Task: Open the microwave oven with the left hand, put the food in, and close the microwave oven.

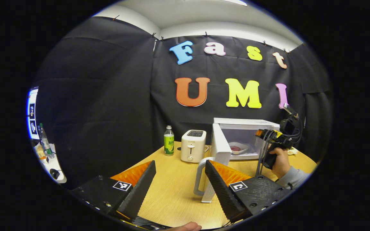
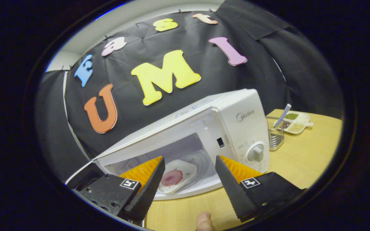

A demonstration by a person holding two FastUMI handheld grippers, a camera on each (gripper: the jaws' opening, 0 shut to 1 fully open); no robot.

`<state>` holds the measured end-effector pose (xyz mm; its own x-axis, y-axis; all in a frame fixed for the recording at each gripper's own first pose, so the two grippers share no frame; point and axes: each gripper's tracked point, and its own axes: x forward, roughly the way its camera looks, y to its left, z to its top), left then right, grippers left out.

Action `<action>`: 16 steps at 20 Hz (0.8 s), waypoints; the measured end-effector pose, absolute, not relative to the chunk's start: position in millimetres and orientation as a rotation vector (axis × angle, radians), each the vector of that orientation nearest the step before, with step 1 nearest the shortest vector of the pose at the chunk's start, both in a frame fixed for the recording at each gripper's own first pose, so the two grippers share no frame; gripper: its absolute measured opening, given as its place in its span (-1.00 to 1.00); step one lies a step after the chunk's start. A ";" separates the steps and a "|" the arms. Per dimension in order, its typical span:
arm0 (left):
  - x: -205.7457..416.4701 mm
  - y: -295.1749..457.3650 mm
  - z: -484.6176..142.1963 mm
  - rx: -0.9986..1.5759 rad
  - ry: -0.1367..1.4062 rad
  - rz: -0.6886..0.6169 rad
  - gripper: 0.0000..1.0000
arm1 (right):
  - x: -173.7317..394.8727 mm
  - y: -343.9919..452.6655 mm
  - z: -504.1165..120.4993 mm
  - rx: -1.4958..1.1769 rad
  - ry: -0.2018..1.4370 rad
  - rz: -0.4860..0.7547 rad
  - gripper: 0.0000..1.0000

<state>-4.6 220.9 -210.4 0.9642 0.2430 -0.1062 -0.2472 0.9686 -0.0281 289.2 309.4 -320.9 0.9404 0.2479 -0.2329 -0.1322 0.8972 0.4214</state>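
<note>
The white microwave stands at the back of the wooden table, its door swung open toward me and the door handle just ahead of my left gripper. That gripper is open, holds nothing, and sits apart from the handle. Inside the cavity lies a white plate with pink food. A hand holds my right gripper at the oven's mouth. In the right gripper view, the right gripper is open and empty just in front of the microwave, with the plate of food resting inside beyond its fingers.
A white toaster and a green-labelled bottle stand left of the microwave. To its right are a wire basket holding a pen and a small divided tray. A side desk with clutter is at far left.
</note>
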 end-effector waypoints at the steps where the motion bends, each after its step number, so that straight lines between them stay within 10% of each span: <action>1: -3.5 225.1 -213.1 -0.048 0.101 0.255 0.89 | 277.0 305.0 -309.4 0.404 0.276 0.232 1.00; 7: 11.8 263.9 -242.8 -0.023 0.113 0.357 0.87 | 175.7 248.0 -235.9 0.225 0.182 0.376 0.99; 12: 30.5 266.5 -258.1 -0.119 0.096 0.358 -0.69 | 118.9 188.0 -189.6 0.132 0.079 0.396 0.99; 16: 47.6 250.6 -265.0 -0.154 0.088 0.306 -1.00 | 99.4 152.8 -175.1 0.108 0.056 0.392 0.99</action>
